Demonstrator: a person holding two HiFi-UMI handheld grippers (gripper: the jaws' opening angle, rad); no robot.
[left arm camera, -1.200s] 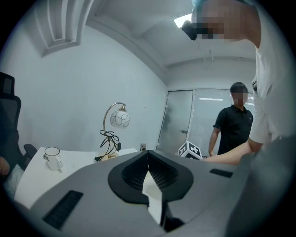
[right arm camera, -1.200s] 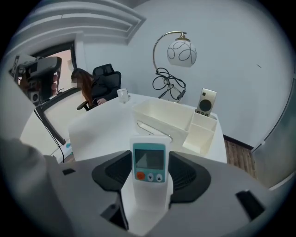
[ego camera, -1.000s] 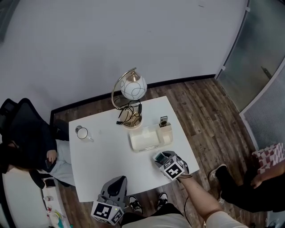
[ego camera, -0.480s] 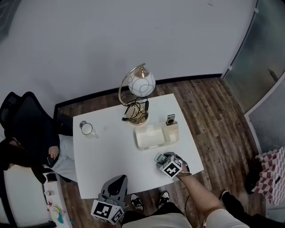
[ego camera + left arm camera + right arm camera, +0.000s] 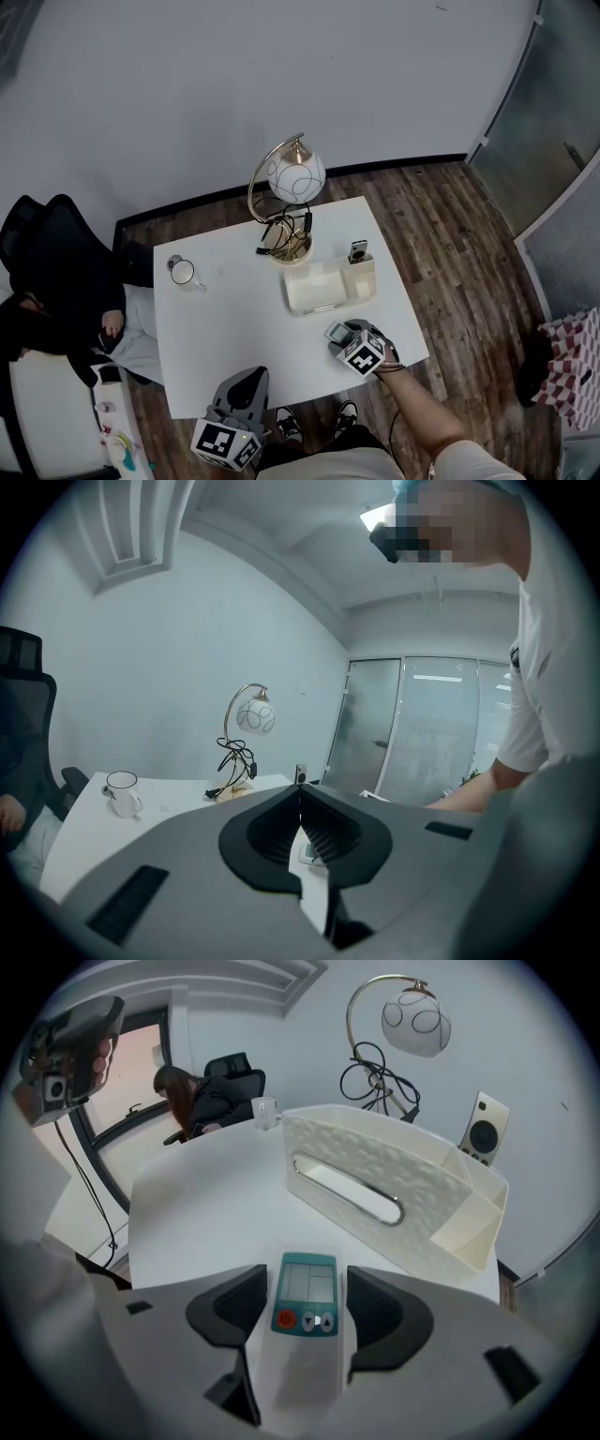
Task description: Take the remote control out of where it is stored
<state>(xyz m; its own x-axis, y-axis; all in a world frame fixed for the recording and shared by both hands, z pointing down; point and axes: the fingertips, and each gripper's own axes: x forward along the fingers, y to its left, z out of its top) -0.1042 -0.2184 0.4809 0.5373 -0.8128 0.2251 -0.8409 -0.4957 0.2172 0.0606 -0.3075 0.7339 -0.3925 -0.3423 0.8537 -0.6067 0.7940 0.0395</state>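
Holds the remote [image 5: 302, 1335] lengthwise in the right tool [image 5: 338, 331], jaws closed on its sides, above the desk [image 5: 225, 319] just in front of the white tray [image 5: 323, 286], showing screen and buttons only in the right gripper view, with the left tool [image 5: 300, 803] shut on nothing.

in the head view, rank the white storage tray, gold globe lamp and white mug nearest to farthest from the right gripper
1. White plastic storage tray: just ahead.
2. Gold globe lamp: behind the tray.
3. White mug: far off to the left.
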